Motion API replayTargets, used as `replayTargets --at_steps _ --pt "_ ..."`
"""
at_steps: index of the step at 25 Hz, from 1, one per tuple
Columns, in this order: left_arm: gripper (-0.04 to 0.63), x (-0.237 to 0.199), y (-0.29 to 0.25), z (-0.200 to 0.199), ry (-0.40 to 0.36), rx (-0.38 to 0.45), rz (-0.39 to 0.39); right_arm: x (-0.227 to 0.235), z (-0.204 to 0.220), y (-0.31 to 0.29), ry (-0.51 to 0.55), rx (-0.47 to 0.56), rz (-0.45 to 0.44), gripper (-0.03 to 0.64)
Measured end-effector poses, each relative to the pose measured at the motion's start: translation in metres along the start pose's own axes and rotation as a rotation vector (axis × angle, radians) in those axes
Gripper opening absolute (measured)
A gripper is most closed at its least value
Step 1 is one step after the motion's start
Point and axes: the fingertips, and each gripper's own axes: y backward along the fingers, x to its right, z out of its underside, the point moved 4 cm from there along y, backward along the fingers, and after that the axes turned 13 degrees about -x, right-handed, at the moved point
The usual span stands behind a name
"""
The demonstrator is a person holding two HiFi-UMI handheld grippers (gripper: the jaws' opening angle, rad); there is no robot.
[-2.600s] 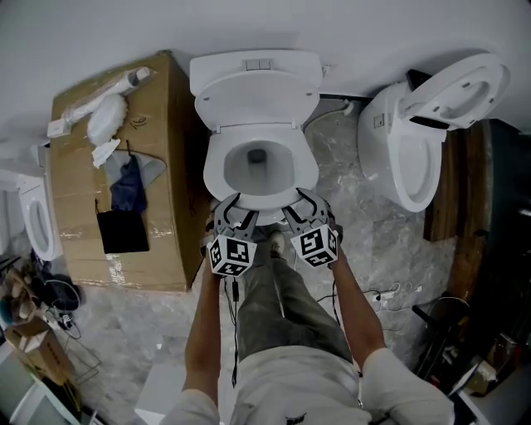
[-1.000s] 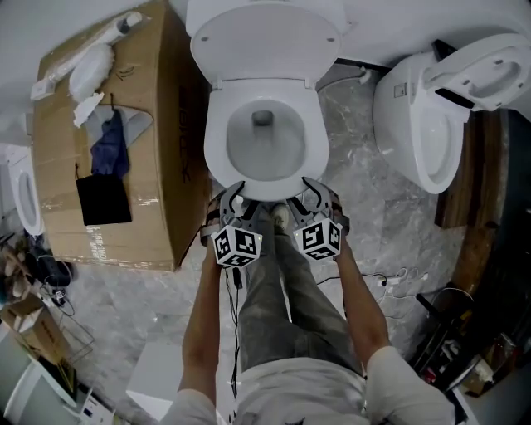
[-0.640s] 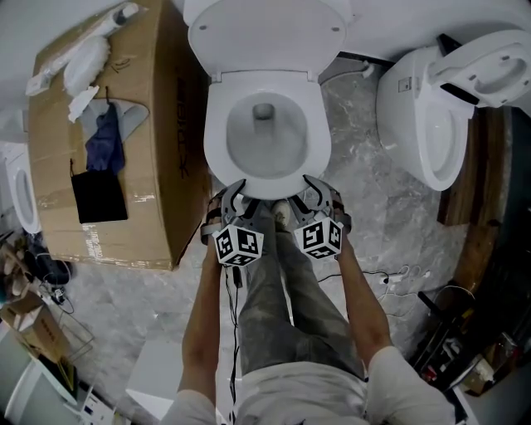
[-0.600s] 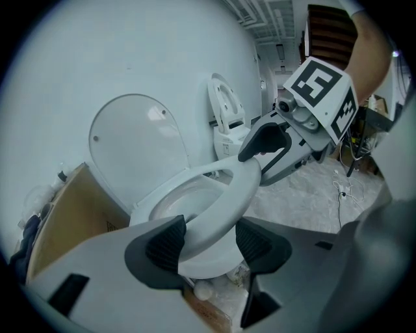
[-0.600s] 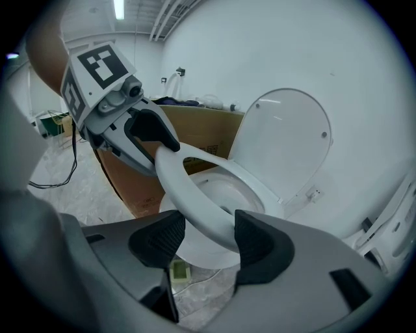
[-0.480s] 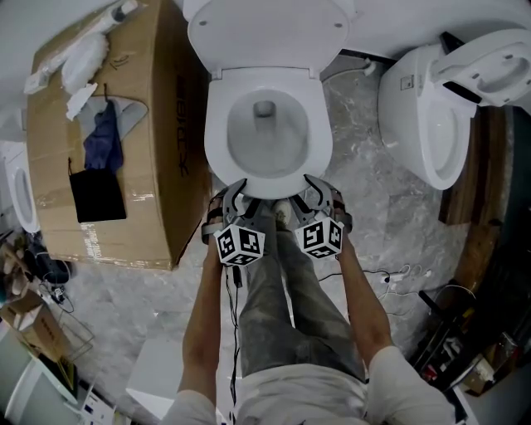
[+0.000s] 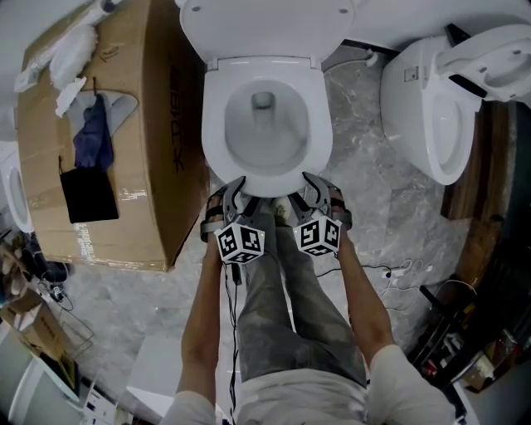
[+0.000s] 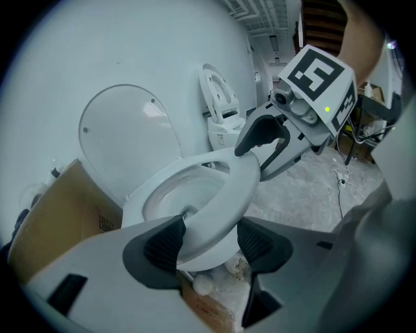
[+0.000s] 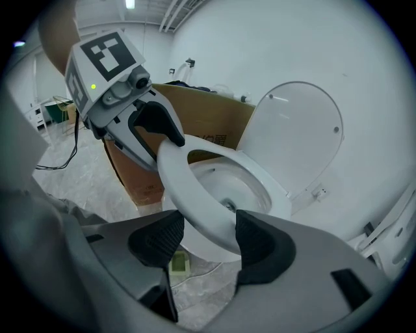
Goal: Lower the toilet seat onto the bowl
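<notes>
Just left of the toilet bowl [image 8: 170, 195]: a brown cardboard box [image 7: 158, 124], matte and taped, with a blue cloth [image 7: 90, 139] and a flat black square [image 7: 85, 195] on top. At the bowl's front, left part: the left gripper [image 7: 233, 192], one dark ribbed pad on each face of the toilet seat [image 8: 229, 192], jaws fairly wide and just now opening a little more, the rim between them. Over the bowl: the seat itself, a smooth glossy white oval ring, long axis running from the hinge by the raised lid [image 7: 265, 25] toward the person's legs, front end tilted a little above the bowl's rim, not lying flat. At the bowl's front, right part: the right gripper [image 7: 314, 191], jaws about equally wide, clamped on the same front rim. Well right of the bowl: a second white toilet [image 7: 427, 108], rounded and glossy, on grey marbled floor [image 7: 357, 166].
</notes>
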Motion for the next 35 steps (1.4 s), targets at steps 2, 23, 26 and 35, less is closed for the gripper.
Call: replayTargets --at_steps 2,23,26,35 --pt "0.272 0.003 -0.005 0.004 -0.007 -0.01 -0.001 -0.004 0.004 -0.006 0.012 -0.003 0.001 0.249" --pt "0.295 0.031 -0.064 0.035 -0.056 -0.112 0.013 -0.029 0.039 -0.062 0.092 -0.049 -0.057 0.267" --pt "0.298 0.033 -0.071 0.039 -0.053 -0.124 0.022 -0.031 0.041 -0.067 0.094 -0.059 -0.069 0.268" --pt "0.304 0.039 -0.088 0.045 -0.051 -0.162 0.048 -0.036 0.05 -0.085 0.124 -0.078 -0.082 0.27"
